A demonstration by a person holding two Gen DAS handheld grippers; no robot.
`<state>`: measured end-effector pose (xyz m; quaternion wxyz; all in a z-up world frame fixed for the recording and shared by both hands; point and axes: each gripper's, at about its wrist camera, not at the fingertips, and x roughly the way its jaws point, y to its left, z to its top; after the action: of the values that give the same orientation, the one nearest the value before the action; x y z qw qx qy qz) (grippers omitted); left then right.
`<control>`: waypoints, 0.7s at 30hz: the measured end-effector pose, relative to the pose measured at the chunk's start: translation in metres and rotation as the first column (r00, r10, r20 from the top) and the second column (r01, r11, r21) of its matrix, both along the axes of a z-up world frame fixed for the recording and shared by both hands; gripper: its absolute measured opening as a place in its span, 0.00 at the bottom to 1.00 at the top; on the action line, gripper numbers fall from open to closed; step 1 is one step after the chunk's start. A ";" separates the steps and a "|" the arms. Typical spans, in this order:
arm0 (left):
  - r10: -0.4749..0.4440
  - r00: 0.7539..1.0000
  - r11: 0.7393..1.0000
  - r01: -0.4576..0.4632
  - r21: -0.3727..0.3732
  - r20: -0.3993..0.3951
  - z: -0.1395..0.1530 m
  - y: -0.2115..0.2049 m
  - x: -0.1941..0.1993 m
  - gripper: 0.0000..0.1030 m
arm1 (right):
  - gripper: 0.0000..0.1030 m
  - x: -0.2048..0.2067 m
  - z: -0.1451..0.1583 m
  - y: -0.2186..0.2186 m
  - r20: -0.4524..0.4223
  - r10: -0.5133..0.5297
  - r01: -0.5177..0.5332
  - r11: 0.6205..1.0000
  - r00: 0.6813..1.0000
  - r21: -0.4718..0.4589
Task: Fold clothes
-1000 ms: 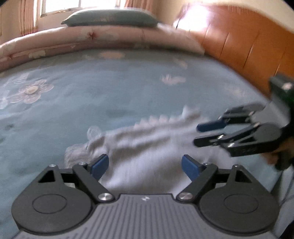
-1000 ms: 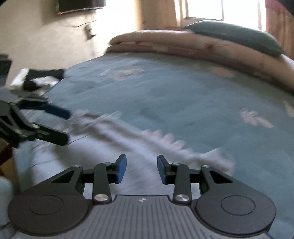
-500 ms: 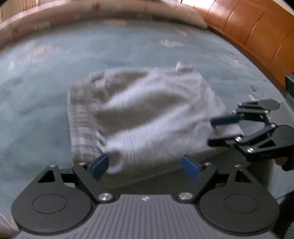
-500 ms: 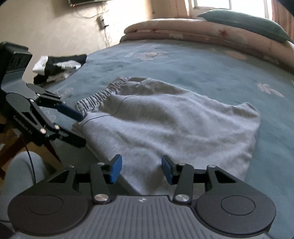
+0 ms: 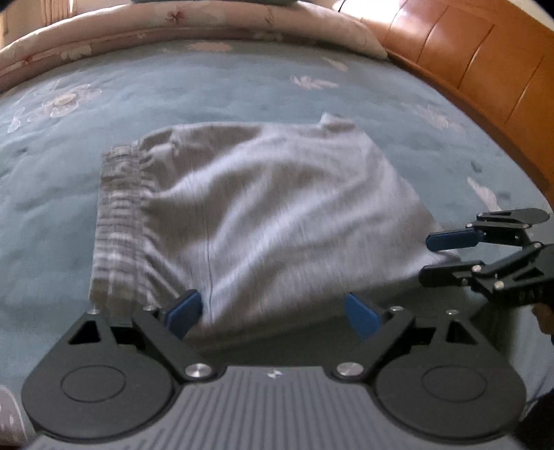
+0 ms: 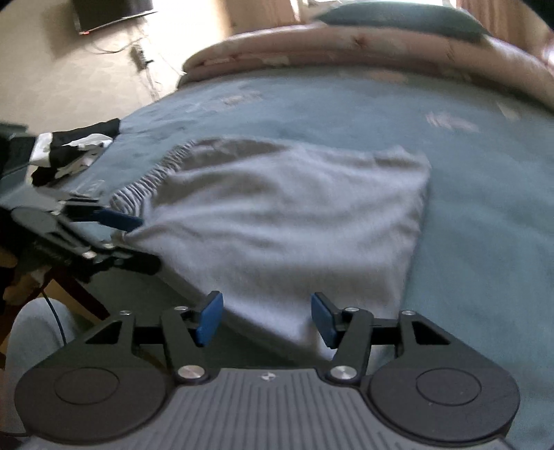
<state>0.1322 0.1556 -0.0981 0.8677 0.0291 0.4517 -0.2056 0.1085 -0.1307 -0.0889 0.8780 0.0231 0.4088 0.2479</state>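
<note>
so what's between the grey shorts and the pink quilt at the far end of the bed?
Only bare teal floral bedspread lies between the grey shorts and the pink quilt; both wrist views show that stretch.

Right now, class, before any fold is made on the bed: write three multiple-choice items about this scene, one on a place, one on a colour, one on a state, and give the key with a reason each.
1. Where does the grey garment lie?
A. spread on the blue bedsheet
B. on the floor
C. draped over the wooden headboard

2. What colour are the pads of the left gripper?
A. red
B. blue
C. white

3. How do the jaws of the right gripper stand?
A. pinched shut on the pillow
B. clamped on the black-and-white clothes
C. apart, no pad pressing on cloth

Key: 1 A, the garment rests flat on the flowered sheet; 2 B, both pads show blue; 3 C, a clear gap shows between the pads, which are opening over the garment's near edge.
</note>
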 end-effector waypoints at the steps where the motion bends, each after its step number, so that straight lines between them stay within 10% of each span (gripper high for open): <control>1: -0.002 1.000 1.000 0.002 0.004 0.011 0.005 0.000 -0.001 0.87 | 0.60 -0.003 -0.003 -0.004 -0.009 -0.009 0.010 1.000 1.000 0.007; 9: -0.092 0.984 0.995 0.095 -0.013 0.152 0.037 -0.035 0.008 0.88 | 0.64 -0.012 0.007 -0.018 0.034 -0.053 0.052 0.998 0.998 0.043; 21: -0.135 0.988 0.989 0.139 -0.046 0.069 -0.014 -0.048 -0.004 0.99 | 0.65 -0.021 -0.012 -0.025 -0.004 -0.060 0.060 0.995 0.998 0.077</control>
<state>0.1278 0.1080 -0.1125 0.8663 0.0448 0.4145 -0.2751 0.0879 -0.1554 -0.1008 0.8832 0.0692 0.3988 0.2370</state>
